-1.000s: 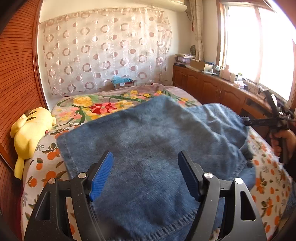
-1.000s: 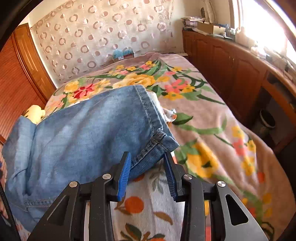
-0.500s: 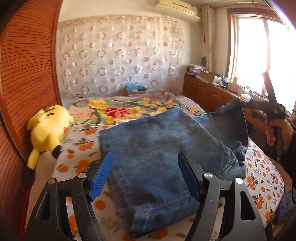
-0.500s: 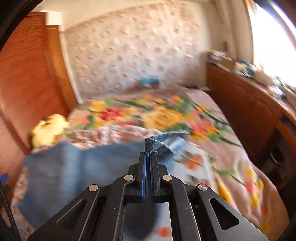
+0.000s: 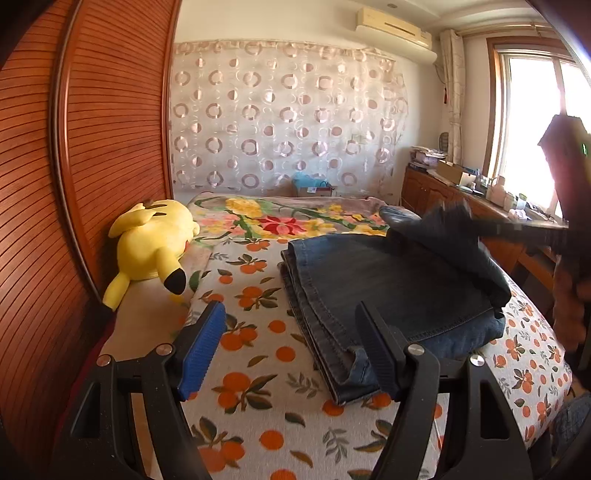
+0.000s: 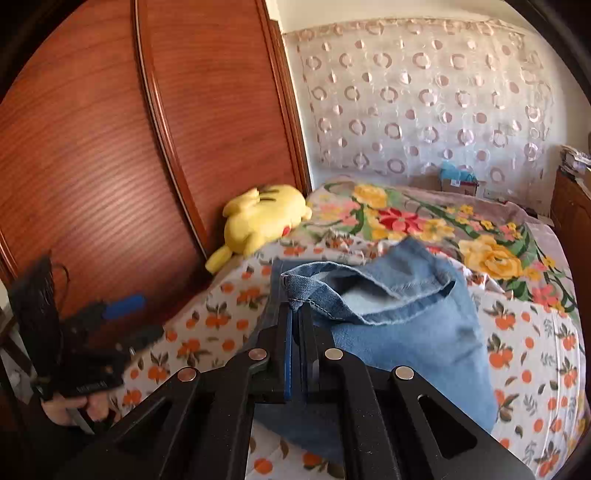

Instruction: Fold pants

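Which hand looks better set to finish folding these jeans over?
Right. The right gripper is shut on a lifted edge of the jeans; the left gripper is open, empty, off to the side.

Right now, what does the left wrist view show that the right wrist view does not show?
Only the left wrist view shows the air conditioner, the bright window, and the open left gripper hanging over the bedspread. Only the right wrist view shows the right gripper shut on a hem of the jeans, with the paler inner side visible. Both views show the jeans, the yellow plush toy, the orange-print bedspread and the circle-pattern curtain.
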